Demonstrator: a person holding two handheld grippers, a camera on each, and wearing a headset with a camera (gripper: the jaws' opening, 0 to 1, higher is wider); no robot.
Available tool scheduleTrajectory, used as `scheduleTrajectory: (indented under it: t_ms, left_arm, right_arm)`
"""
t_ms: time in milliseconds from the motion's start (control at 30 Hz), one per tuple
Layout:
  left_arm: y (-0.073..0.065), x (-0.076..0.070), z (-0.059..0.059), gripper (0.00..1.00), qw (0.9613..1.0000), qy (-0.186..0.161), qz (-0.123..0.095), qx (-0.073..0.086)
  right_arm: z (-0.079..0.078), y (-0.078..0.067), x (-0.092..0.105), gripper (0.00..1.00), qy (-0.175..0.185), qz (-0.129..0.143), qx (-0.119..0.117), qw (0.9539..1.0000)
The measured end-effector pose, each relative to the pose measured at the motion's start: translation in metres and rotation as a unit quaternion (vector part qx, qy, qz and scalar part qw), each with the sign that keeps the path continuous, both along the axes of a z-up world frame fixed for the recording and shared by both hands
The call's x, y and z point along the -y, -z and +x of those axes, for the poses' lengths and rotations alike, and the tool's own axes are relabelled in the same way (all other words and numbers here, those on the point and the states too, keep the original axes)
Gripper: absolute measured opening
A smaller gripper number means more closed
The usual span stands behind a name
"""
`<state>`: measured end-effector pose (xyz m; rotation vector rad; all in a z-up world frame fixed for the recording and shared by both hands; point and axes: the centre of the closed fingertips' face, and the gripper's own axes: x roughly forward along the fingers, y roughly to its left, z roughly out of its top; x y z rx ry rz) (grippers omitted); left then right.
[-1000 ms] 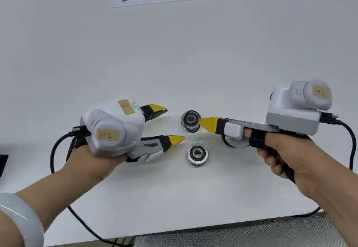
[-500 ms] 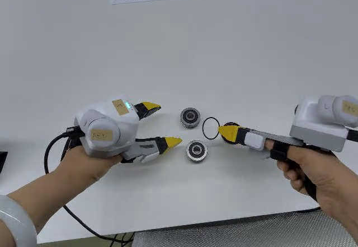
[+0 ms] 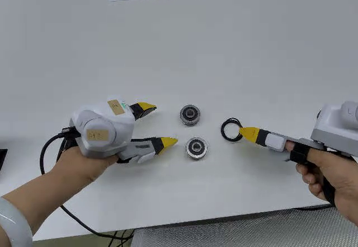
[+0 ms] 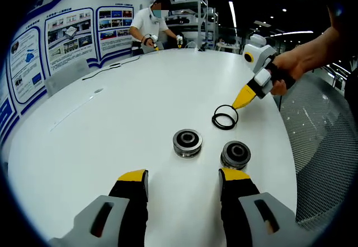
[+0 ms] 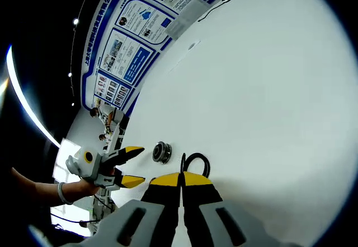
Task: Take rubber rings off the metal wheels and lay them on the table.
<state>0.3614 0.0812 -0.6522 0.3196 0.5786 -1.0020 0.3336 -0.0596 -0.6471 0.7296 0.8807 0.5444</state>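
Near the front edge, my left gripper (image 3: 158, 125) had its jaws wide and empty, pointing at the two wheels. My right gripper (image 3: 247, 133), jaws closed, seemed to pinch the rim of a ring (image 3: 230, 129), which was on or just above the table (image 3: 268, 62), right of the wheels. Near wheel (image 3: 197, 148) and far wheel (image 3: 190, 115) stood apart, mid-table.

Step, as judged: laying down a freed ring. Next: release it, then left steadies a wheel while right peels. I could not tell which wheel carried a ring.
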Motion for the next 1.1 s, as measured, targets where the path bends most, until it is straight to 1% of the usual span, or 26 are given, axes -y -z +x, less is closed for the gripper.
scheduleTrajectory:
  t_ms: [67,200,267,333,400,467,667,733,800,867,900,967,1033,1100]
  left_arm:
    - [0.000,0.000,-0.001,0.51,1.0000,0.000,-0.001,0.000]
    - [0.000,-0.001,-0.003,0.51,1.0000,-0.001,-0.001,-0.002]
    - [-0.001,-0.002,-0.004,0.51,1.0000,-0.002,-0.003,-0.003]
    - [-0.001,-0.003,-0.005,0.50,1.0000,-0.004,-0.003,-0.004]
    - [-0.003,-0.005,-0.006,0.50,1.0000,-0.006,-0.005,-0.004]
    - [-0.004,-0.006,-0.008,0.50,0.9999,-0.009,-0.008,-0.005]
    - [-0.007,-0.014,-0.017,0.50,0.9997,-0.020,-0.014,-0.008]
    - [-0.009,-0.016,-0.020,0.50,0.9995,-0.025,-0.016,-0.009]
    - [-0.012,-0.018,-0.024,0.50,0.9991,-0.034,-0.022,-0.010]
    - [-0.016,-0.019,-0.029,0.50,0.9987,-0.040,-0.030,-0.010]
    - [-0.017,-0.020,-0.032,0.50,0.9987,-0.041,-0.030,-0.009]
    - [-0.018,-0.022,-0.036,0.51,0.9986,-0.042,-0.032,-0.009]
    - [-0.020,-0.025,-0.039,0.51,0.9982,-0.048,-0.035,-0.009]
    - [-0.023,-0.030,-0.042,0.52,0.9977,-0.057,-0.038,-0.008]
  right_arm:
    - [0.000,0.001,0.001,0.02,0.001,-0.005,0.001,1.0000]
    - [0.002,0.003,0.002,0.05,-0.007,-0.028,0.011,0.9995]
    - [0.001,0.006,0.004,0.06,-0.023,-0.055,0.023,0.9980]
    - [0.001,0.007,0.004,0.08,-0.033,-0.071,0.029,0.9965]
    - [0.000,0.005,0.004,0.09,-0.038,-0.078,0.036,0.9956]
    - [0.000,0.005,0.004,0.11,-0.039,-0.079,0.037,0.9954]
    - [-0.004,0.006,0.007,0.18,-0.063,-0.115,0.056,0.9899]
    - [-0.006,0.005,0.006,0.20,-0.065,-0.113,0.056,0.9899]
    - [-0.007,0.004,0.007,0.22,-0.073,-0.124,0.065,0.9875]
    - [-0.010,0.003,0.006,0.25,-0.092,-0.137,0.076,0.9834]
    - [-0.010,0.004,0.006,0.25,-0.103,-0.145,0.085,0.9803]
    - [-0.014,0.002,0.004,0.30,-0.114,-0.151,0.088,0.9780]
    - [-0.017,0.003,0.004,0.35,-0.133,-0.165,0.102,0.9719]
    - [-0.022,0.001,0.003,0.38,-0.146,-0.175,0.107,0.9678]
